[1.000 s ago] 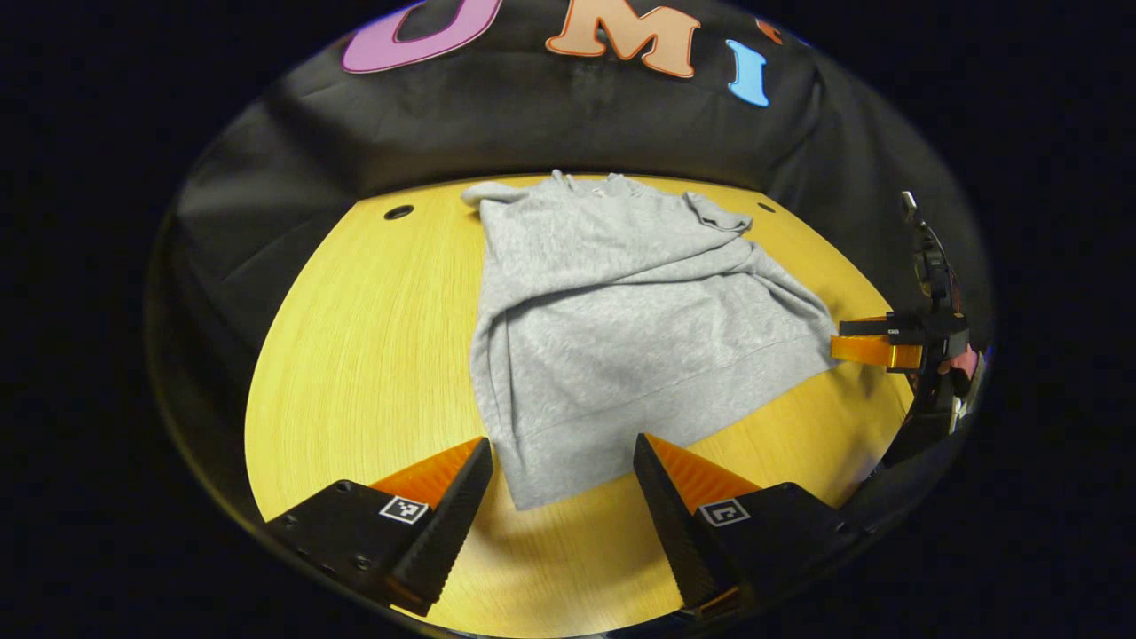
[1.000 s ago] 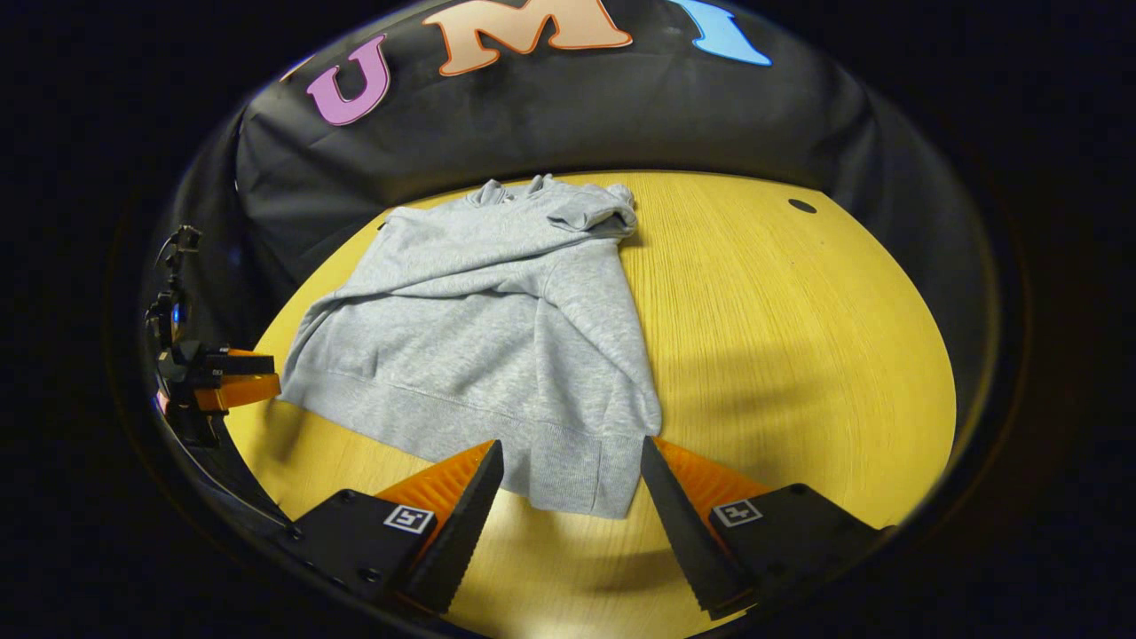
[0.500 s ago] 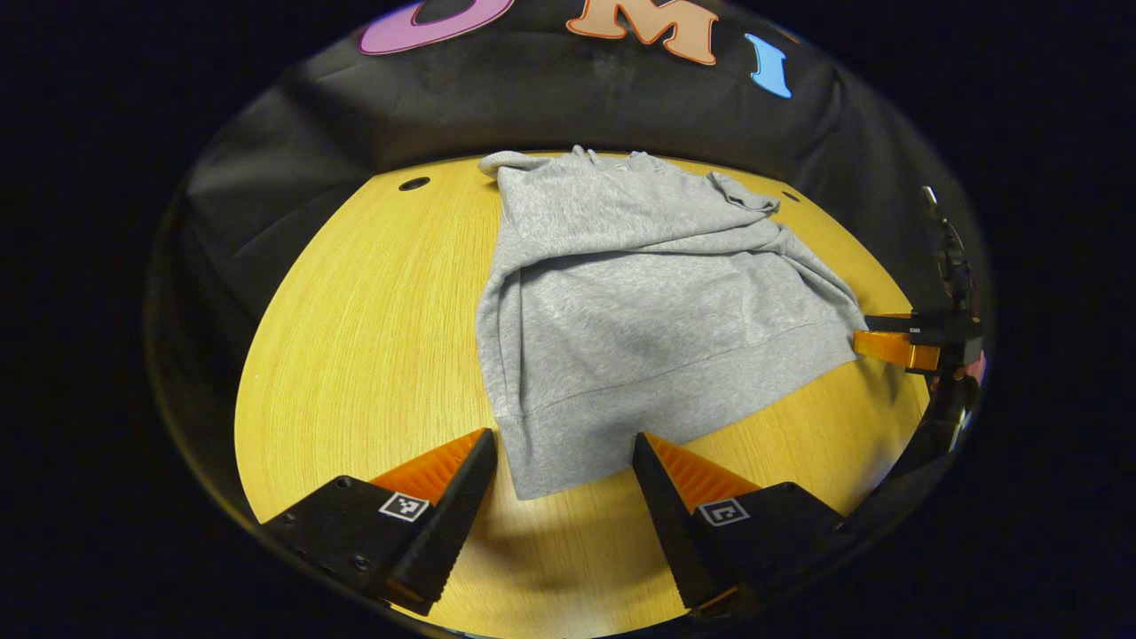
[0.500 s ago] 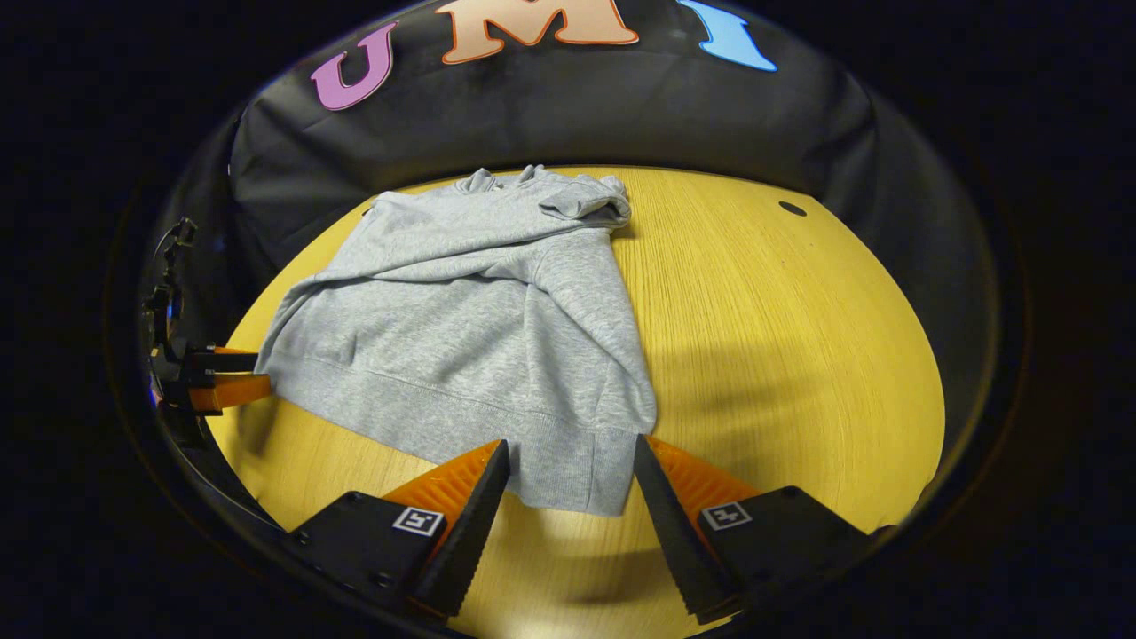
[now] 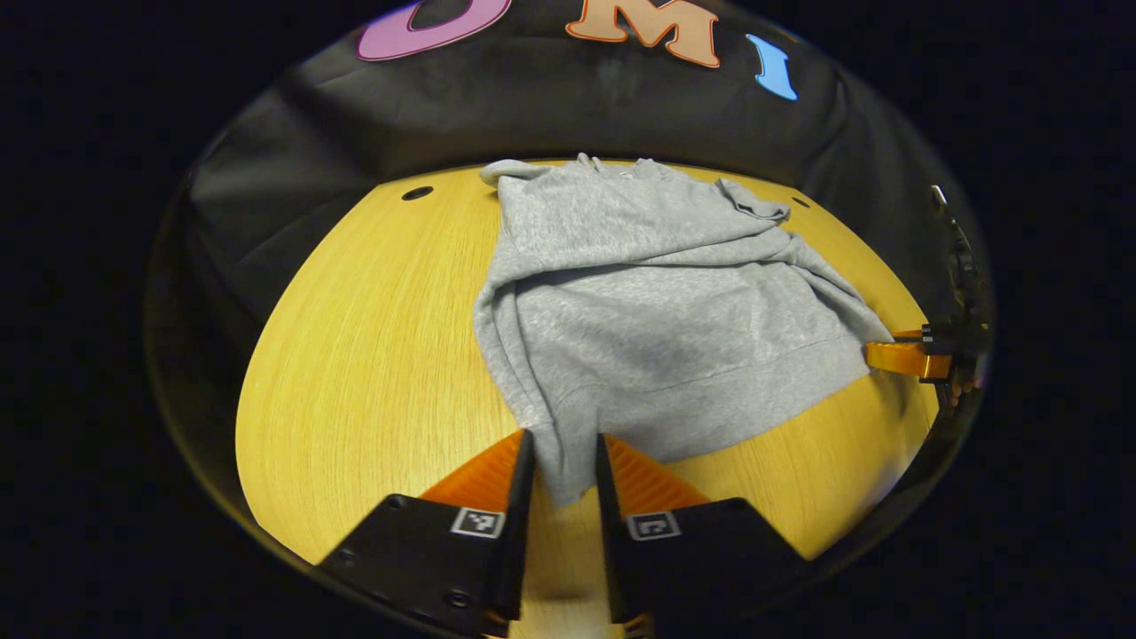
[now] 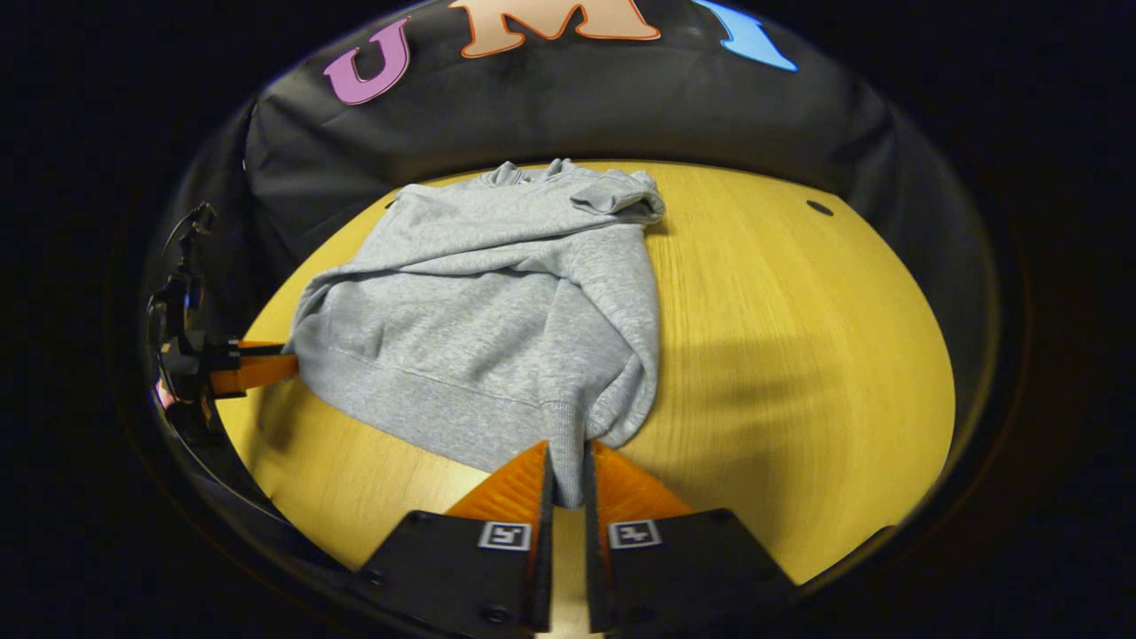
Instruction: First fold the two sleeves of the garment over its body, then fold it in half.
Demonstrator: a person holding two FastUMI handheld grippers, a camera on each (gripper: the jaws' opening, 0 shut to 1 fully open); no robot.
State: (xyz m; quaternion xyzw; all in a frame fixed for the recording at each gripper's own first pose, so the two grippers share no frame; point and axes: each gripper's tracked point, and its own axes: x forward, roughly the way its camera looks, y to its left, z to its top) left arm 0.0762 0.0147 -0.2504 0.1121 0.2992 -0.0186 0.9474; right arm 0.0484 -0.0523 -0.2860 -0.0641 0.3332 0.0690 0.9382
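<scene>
The grey fleece sweatshirt (image 5: pixel 657 311) is spread on the yellow wooden table (image 5: pixel 373 355), collar toward the wall. Its hem corners are clamped by the left gripper (image 5: pixel 563 461) and right gripper (image 6: pixel 566 469).

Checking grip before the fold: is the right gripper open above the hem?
No: in the right gripper view the right gripper is shut on the grey garment's hem corner.

A grey sweatshirt (image 5: pixel 648 319) lies on a yellow wood-grain table (image 5: pixel 373 355), sleeves folded across its body, its hem nearest the claw (image 5: pixel 563 461). Beyond the garment, two small dark holes (image 5: pixel 417 193) mark the tabletop's far corners.
</scene>
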